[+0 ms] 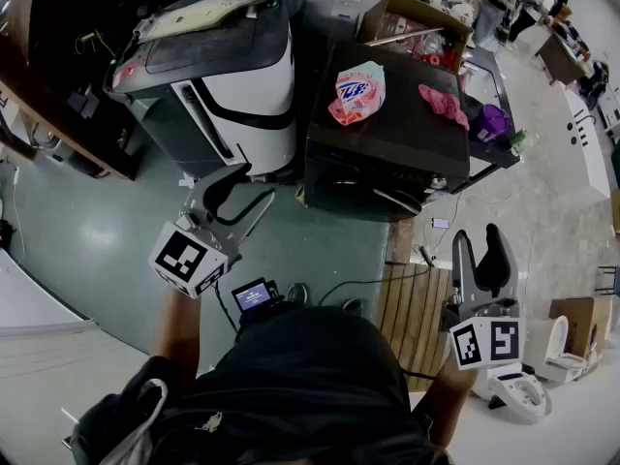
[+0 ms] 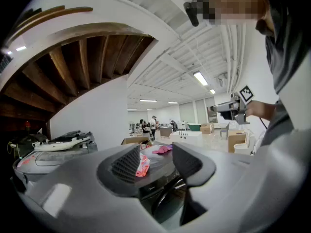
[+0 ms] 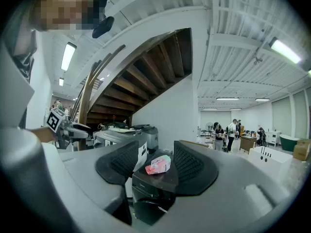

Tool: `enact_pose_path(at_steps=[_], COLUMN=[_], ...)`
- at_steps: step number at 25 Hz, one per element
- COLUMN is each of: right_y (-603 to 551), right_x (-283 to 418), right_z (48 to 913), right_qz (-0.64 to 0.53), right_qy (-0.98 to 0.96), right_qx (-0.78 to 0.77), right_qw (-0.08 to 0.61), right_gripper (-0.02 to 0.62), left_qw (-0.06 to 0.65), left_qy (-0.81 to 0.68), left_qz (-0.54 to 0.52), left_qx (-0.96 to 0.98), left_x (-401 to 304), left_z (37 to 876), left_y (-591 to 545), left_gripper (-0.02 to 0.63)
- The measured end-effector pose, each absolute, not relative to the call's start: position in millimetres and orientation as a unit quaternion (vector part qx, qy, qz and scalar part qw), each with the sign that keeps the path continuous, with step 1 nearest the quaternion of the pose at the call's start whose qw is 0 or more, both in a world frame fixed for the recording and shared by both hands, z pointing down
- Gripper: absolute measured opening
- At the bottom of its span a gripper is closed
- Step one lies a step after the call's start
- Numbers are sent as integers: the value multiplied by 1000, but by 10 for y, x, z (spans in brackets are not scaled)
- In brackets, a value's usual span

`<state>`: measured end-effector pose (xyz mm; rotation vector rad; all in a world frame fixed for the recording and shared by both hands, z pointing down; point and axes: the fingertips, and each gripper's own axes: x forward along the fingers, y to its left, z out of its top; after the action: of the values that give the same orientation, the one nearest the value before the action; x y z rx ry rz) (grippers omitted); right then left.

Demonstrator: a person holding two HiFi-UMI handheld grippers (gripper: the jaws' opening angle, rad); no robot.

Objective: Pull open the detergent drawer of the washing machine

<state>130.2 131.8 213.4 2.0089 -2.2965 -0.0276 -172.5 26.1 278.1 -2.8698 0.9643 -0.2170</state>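
Observation:
The black washing machine (image 1: 387,153) stands in the middle of the head view, its front panel toward me. A pink detergent bag (image 1: 358,93) and a pink cloth (image 1: 444,103) lie on its lid. I cannot pick out the detergent drawer on the dark front. My left gripper (image 1: 254,184) hovers left of the machine's front corner, short of it, jaws apart and empty. My right gripper (image 1: 480,245) hangs lower on the right, also apart and empty. In the left gripper view, that gripper (image 2: 156,161) frames the machine (image 2: 158,178) and bag (image 2: 142,165) some way off; the right gripper (image 3: 156,166) does likewise.
A white and black appliance (image 1: 223,76) stands left of the washer. Behind it are an open cardboard box (image 1: 407,22) and a purple object (image 1: 491,122). A wooden pallet (image 1: 412,313), cables and a small screen device (image 1: 254,294) lie on the floor near my feet. People stand far behind.

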Motion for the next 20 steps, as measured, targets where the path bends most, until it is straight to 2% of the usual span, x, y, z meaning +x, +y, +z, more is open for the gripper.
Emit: enact_pose_path(at_steps=[12,20], right_y=[1302,1348], right_x=[1166,1237], right_z=[2179,2195], right_qz=[-6,17], right_qy=[-744,-729], right_qx=[667,684], right_qw=[47,20], right_gripper=[216,216], left_qw=[58,62], left_qy=[293,270], left_qz=[-69,-65], left_qx=[-952,-959], left_x=[-1770,-1672], left_z=[2794,2802], left_y=[177,125], left_gripper=[225,225])
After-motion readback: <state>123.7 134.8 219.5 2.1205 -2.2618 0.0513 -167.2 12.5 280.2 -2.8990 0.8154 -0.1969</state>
